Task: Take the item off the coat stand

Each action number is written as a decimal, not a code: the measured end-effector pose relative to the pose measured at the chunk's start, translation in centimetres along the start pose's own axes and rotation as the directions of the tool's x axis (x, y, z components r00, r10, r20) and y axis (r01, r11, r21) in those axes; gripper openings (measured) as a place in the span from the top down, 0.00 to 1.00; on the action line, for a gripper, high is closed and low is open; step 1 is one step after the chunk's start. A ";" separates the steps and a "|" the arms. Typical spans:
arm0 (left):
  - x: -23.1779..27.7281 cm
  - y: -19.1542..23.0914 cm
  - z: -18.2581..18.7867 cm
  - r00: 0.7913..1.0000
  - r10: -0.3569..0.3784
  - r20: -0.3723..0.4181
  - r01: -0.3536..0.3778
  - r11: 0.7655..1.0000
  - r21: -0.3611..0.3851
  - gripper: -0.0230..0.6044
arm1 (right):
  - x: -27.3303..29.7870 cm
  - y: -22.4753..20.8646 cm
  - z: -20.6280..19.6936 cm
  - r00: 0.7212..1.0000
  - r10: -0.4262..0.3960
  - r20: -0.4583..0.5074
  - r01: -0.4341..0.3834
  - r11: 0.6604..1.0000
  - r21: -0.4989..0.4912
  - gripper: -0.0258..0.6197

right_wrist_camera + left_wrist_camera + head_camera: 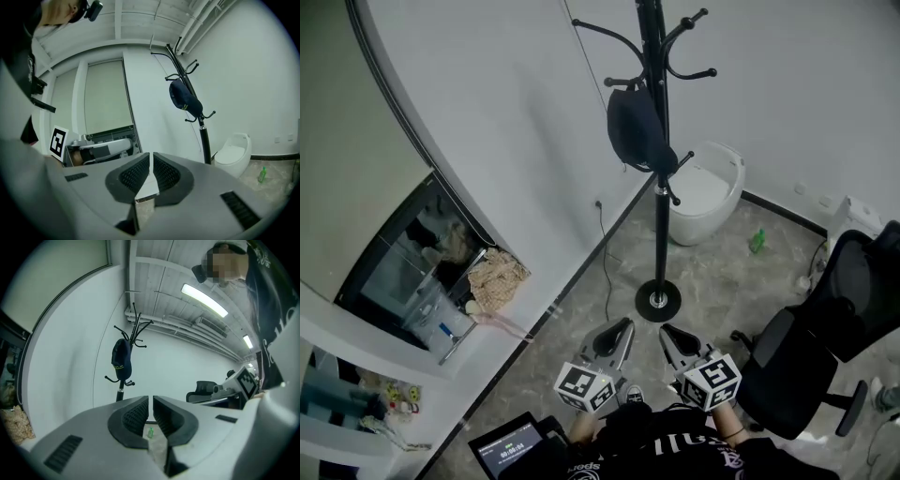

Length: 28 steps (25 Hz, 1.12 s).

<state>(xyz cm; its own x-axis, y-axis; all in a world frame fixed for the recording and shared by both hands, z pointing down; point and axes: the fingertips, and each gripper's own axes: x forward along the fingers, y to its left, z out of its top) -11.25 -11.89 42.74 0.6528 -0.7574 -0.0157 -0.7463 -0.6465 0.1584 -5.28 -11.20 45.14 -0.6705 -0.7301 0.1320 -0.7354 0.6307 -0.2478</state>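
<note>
Navy cap [636, 127] hanging, well beyond left gripper [624, 328]

A cap [636, 127] is hung on the coat stand [661, 234]; a bin [712, 187] is set just right of it, a chair [811, 356] nearer, far right.

even, cool indoor light, shadows faint and soft. in the left gripper view a ceiling strip light [204, 300] glares at one o'clock. both gripper views bulge like a fisheye, corners vignetted black, nearest foreground soft.
</note>
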 end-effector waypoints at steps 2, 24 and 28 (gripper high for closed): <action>0.5 2.2 0.5 1.000 -0.015 0.010 0.015 1.000 -0.018 0.94 | 1.5 -0.1 0.0 1.000 -0.026 -0.003 0.026 1.000 -0.011 0.91; 18.5 16.0 14.2 0.967 -0.020 0.252 0.011 0.999 0.040 0.76 | 10.8 -13.2 5.9 0.998 -0.060 0.002 0.060 0.998 -0.024 0.91; 22.5 17.8 16.1 0.967 -0.015 0.254 -0.006 0.997 0.081 0.73 | 12.4 -16.7 9.3 0.999 -0.038 0.030 0.040 0.998 -0.054 0.91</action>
<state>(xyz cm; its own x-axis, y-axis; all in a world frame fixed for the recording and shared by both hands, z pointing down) -11.93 -41.93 29.26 0.6094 -0.7462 -0.2681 -0.7584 -0.6472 0.0777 -0.42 -33.24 41.97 -0.6386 -0.7612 0.1130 -0.7658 0.6143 -0.1902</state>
